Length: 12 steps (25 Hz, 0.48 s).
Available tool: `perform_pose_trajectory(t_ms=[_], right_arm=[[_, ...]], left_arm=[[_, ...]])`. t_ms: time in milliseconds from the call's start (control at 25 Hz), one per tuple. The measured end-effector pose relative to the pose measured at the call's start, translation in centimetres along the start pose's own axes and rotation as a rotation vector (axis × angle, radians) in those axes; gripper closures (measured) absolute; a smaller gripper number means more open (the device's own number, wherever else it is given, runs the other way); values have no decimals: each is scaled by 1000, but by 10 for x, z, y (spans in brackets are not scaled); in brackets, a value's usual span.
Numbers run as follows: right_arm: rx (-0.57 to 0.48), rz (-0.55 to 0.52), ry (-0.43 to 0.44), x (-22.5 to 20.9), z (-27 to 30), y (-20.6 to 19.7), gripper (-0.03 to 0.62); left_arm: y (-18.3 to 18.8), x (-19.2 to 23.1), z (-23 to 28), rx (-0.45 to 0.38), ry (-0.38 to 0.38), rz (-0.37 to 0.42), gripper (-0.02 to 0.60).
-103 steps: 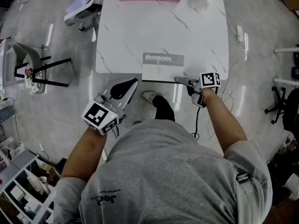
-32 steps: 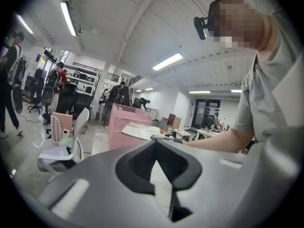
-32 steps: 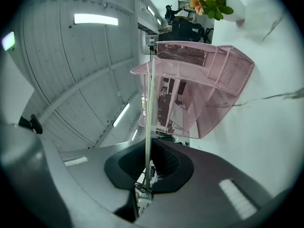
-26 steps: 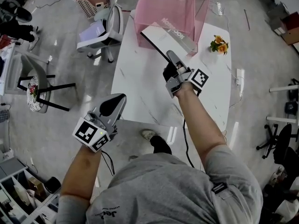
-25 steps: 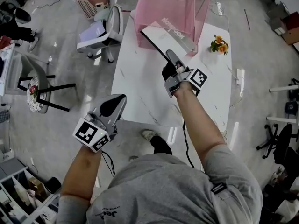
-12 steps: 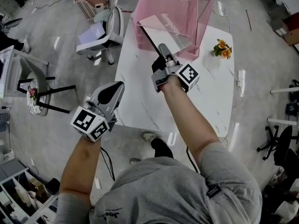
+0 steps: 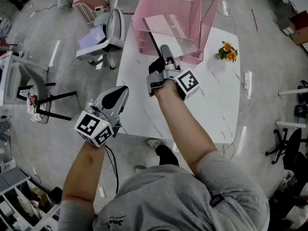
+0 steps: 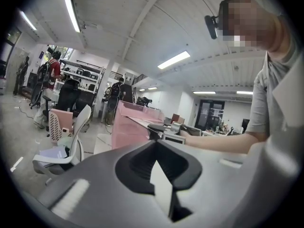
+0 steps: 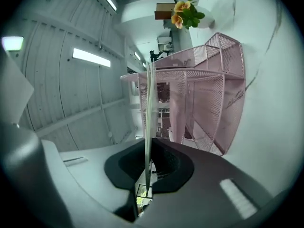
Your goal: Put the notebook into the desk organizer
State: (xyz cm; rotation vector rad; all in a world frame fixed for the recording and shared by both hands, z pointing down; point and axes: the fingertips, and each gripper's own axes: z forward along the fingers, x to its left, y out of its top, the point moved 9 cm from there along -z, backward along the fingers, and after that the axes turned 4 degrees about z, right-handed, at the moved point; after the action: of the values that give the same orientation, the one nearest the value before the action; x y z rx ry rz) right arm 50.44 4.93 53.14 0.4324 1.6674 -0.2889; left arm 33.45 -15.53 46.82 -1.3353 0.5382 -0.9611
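At the far left a white office chair (image 7: 103, 30) stands on the floor beside the marble-patterned worktop (image 7: 211, 95). The left tongs (image 7: 123, 89) hover off the worktop's near left edge, their black-and-white marker cube nearest the person; in the left gripper view the tongs (image 8: 155, 144) are clenched tip to tip with nothing between them. Further right, the right tongs (image 7: 162, 50) reach out over the worktop and grasp the notebook (image 7: 163, 25) by its near edge. The right gripper view shows the thin notebook (image 9: 149, 103) edge-on, pinched between the closed tips of the tongs (image 9: 147, 148). The notebook is held tilted in the air, its far part over the open top of the pink mesh desk organizer (image 7: 206, 13), which stands at the far end of the worktop. The pale cover carries the word "Notebook" in light letters on a grey band. Right of the organizer (image 9: 211, 94), a small pot of orange flowers (image 7: 226, 51) stands on the worktop
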Motion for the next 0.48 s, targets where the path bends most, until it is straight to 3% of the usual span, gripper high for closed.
perform_pose_trajectory(t_ms=[200,480], right_arm=[[-47,32,-26,-1,20,-2,583],[-54,-5,-85,-7,47,3,583]], left_arm=[[-7,1,-3,12,10,-5,525],[-10,3,-14,18,30,-3,525]])
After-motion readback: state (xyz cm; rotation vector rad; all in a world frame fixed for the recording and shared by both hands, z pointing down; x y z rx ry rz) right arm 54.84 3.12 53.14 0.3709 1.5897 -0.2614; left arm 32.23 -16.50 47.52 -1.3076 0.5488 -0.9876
